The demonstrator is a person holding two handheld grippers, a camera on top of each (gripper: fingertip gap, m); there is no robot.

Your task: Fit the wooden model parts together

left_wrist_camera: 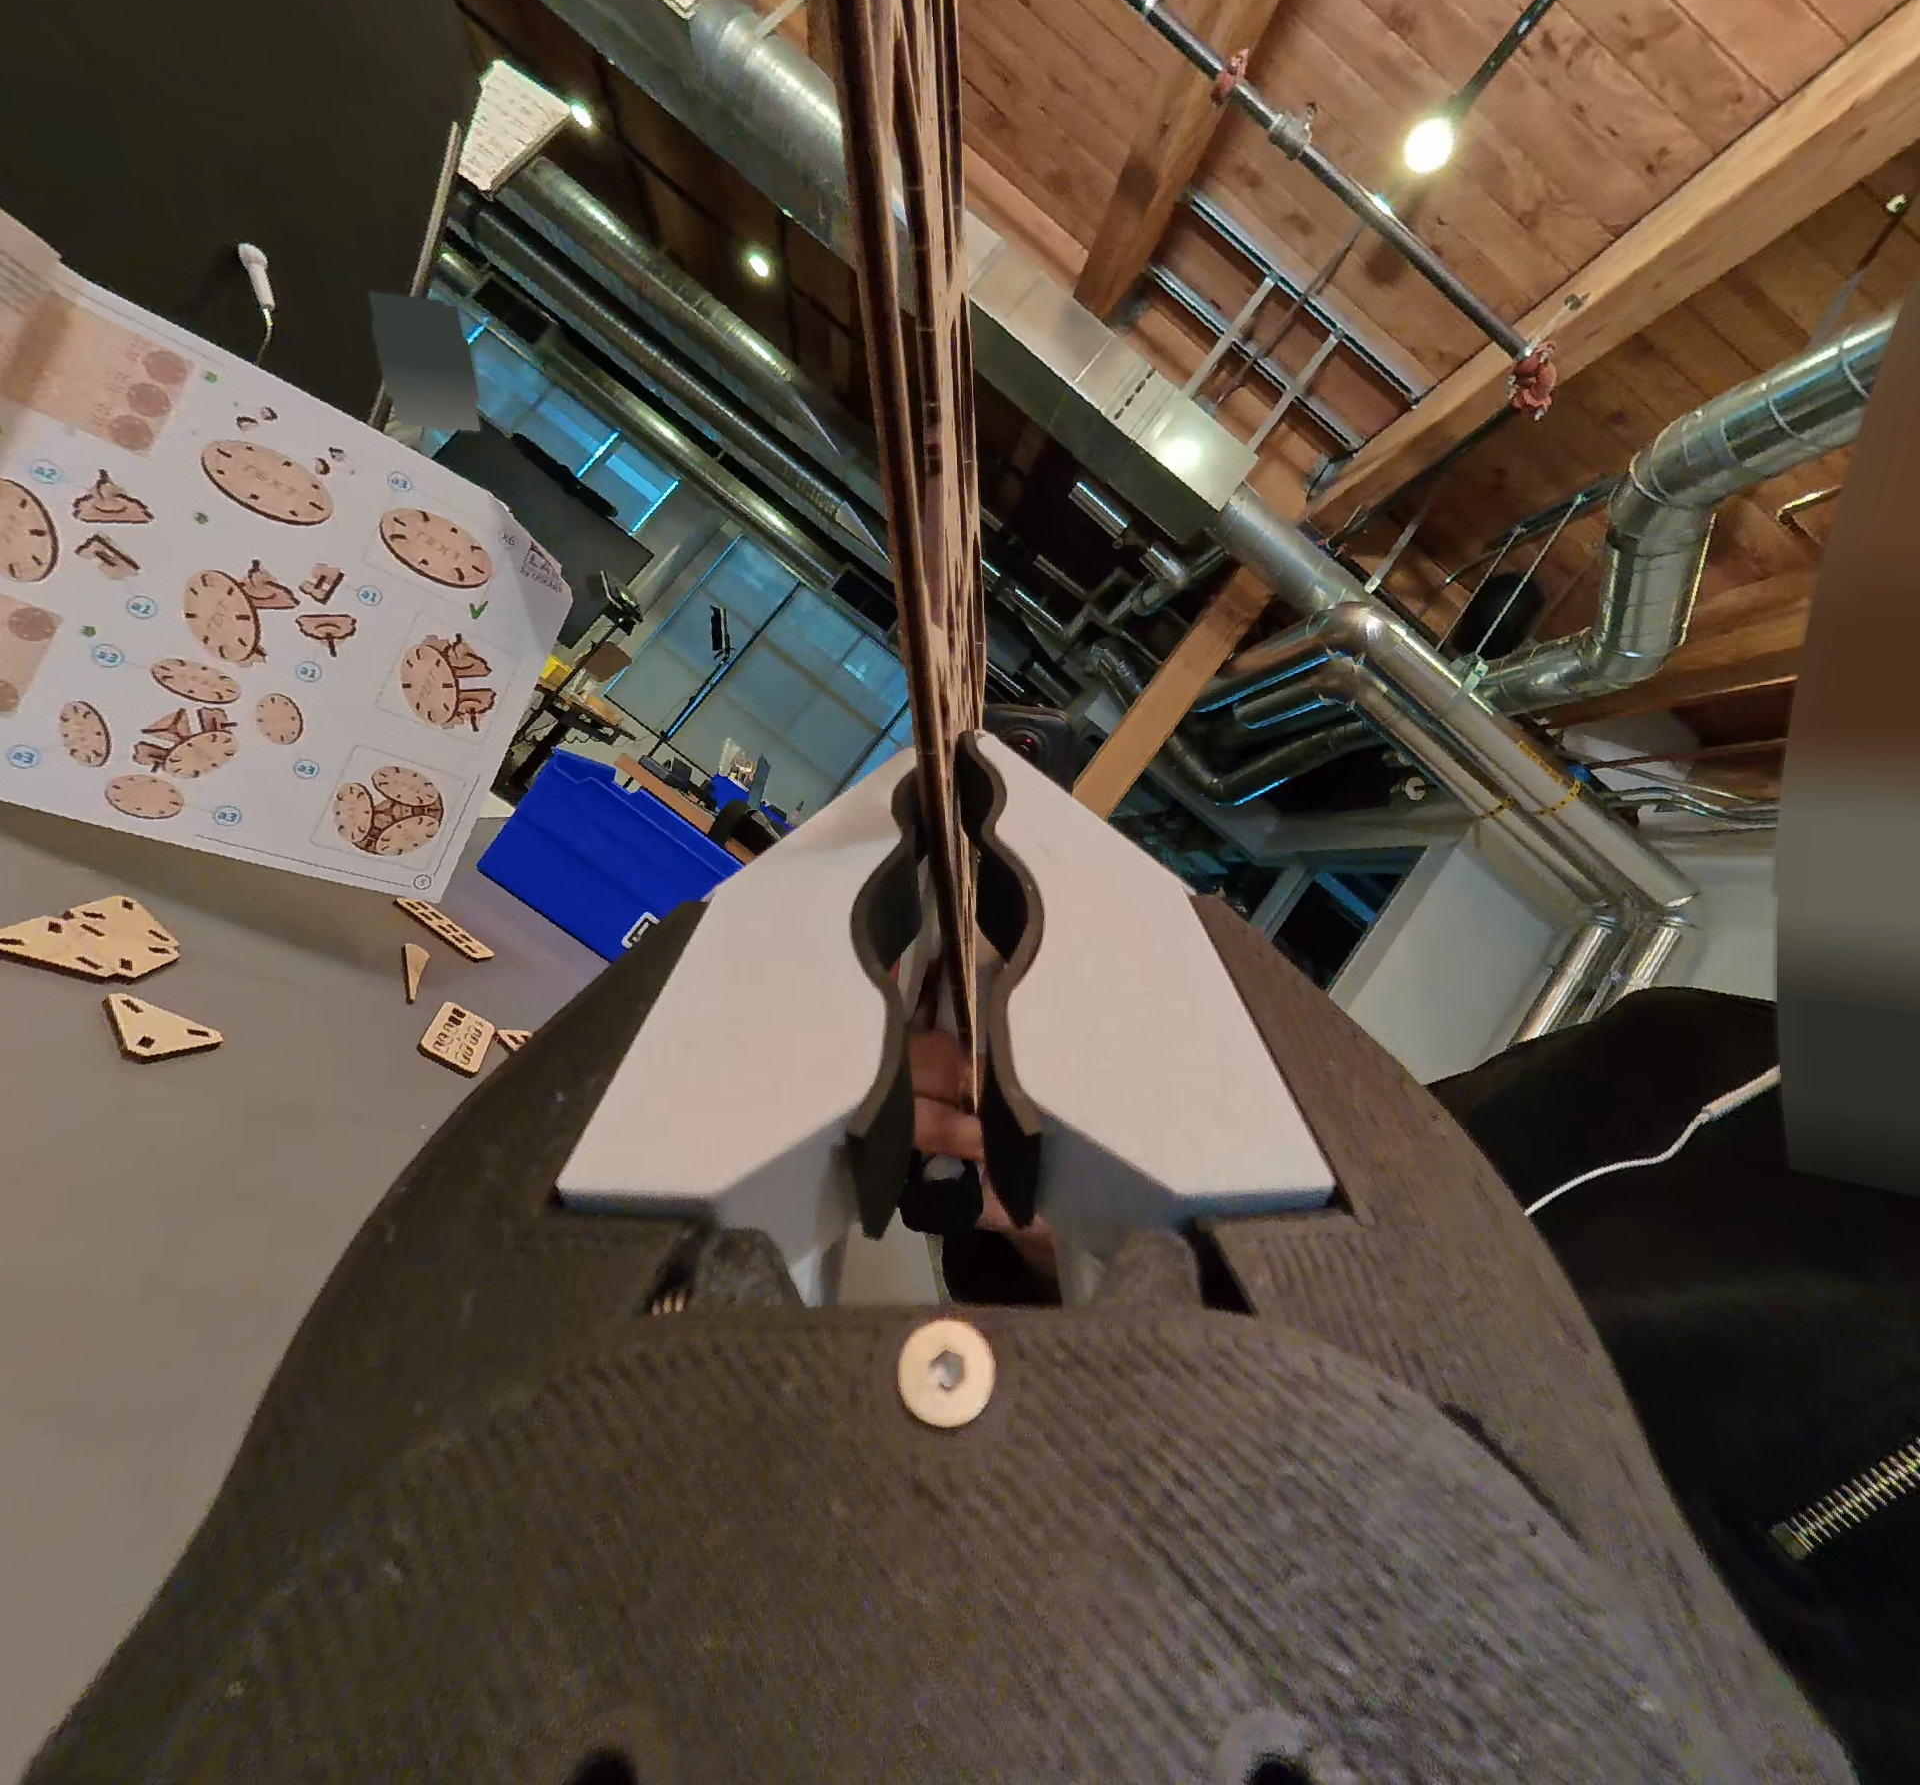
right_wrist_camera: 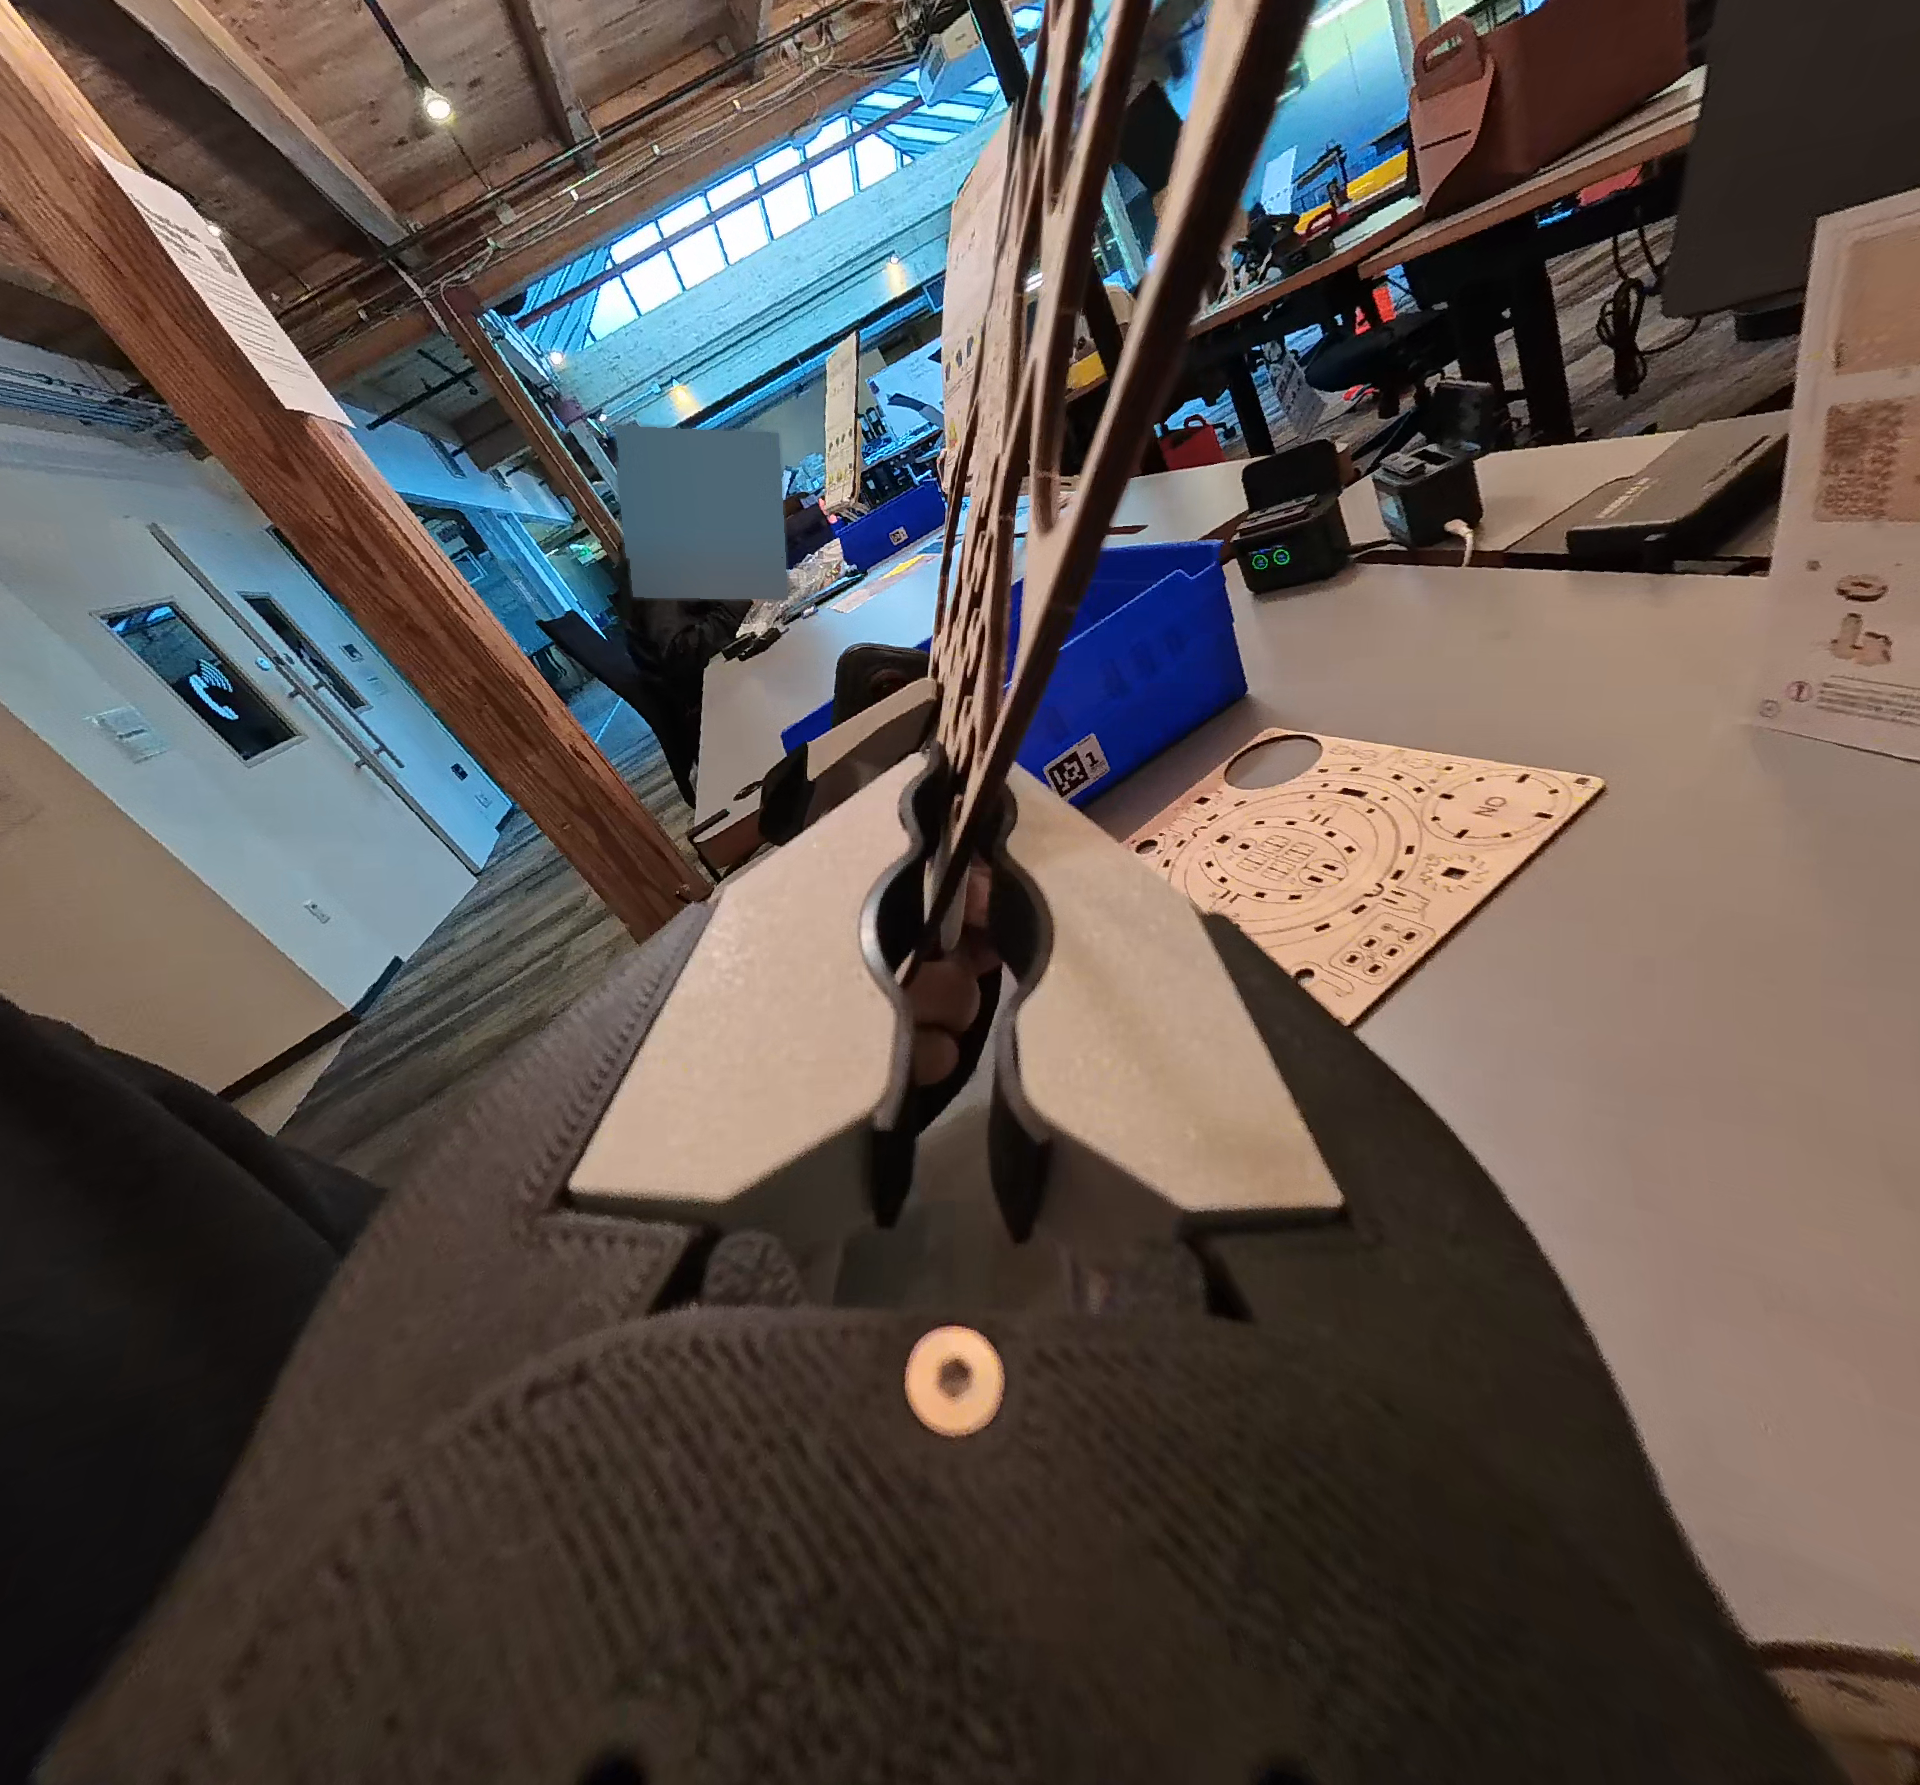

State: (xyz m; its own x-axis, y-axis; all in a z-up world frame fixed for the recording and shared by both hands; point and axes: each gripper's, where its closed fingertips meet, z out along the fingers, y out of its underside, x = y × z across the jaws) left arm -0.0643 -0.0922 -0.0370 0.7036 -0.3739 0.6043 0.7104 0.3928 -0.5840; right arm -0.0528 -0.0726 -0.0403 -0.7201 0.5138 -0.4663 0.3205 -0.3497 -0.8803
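Both hand-held grippers [left_wrist_camera: 940, 790] [right_wrist_camera: 961, 800] clamped on wooden sheets [left_wrist_camera: 914, 385]; only right view shows flat sheet [right_wrist_camera: 1361, 883].

Both tools pointed steeply upward. The left tool [left_wrist_camera: 940, 779] was clamped on the edge of a thin wooden sheet [left_wrist_camera: 914, 385], its pads pressing. The right tool [right_wrist_camera: 961, 805] was likewise closed on that sheet's edge.

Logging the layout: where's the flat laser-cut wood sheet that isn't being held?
Right wrist view, right of centre: the flat wood sheet lies on the grey table, just in front of the blue bin and right of the right claw.
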